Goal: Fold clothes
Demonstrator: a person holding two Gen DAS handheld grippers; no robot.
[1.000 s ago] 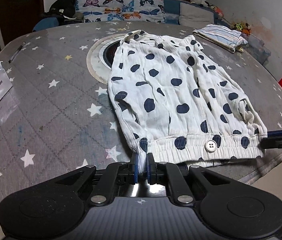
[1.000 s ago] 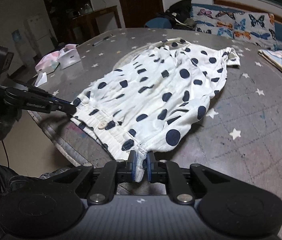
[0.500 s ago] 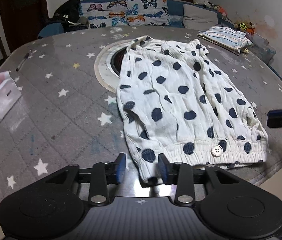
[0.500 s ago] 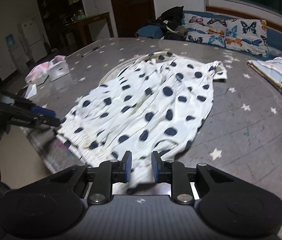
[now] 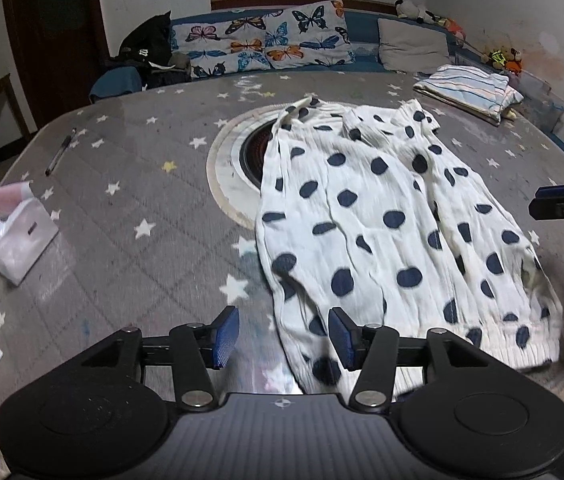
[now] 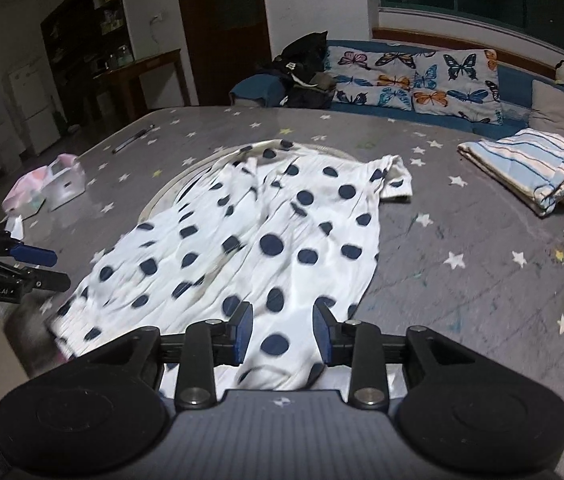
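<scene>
A white garment with dark blue dots (image 5: 377, 220) lies flat on the grey star-patterned table (image 5: 130, 240), its ribbed hem toward me. It also shows in the right wrist view (image 6: 242, 248). My left gripper (image 5: 283, 338) is open and empty above the hem's left corner. My right gripper (image 6: 282, 334) is open and empty above the hem's right corner. Each gripper shows at the edge of the other's view: the right one (image 5: 561, 202) and the left one (image 6: 38, 266).
A folded striped cloth (image 5: 469, 90) lies at the table's far right. A white box (image 5: 14, 232) and paper scraps sit at the left edge, a pen (image 5: 60, 152) beyond. A round inset ring (image 5: 230, 168) lies partly under the garment. A sofa with butterfly cushions (image 5: 266, 46) stands behind.
Both grippers were shut on the hem corners one second ago. They opened, let the garment drop flat, and rose and pulled back a little.
</scene>
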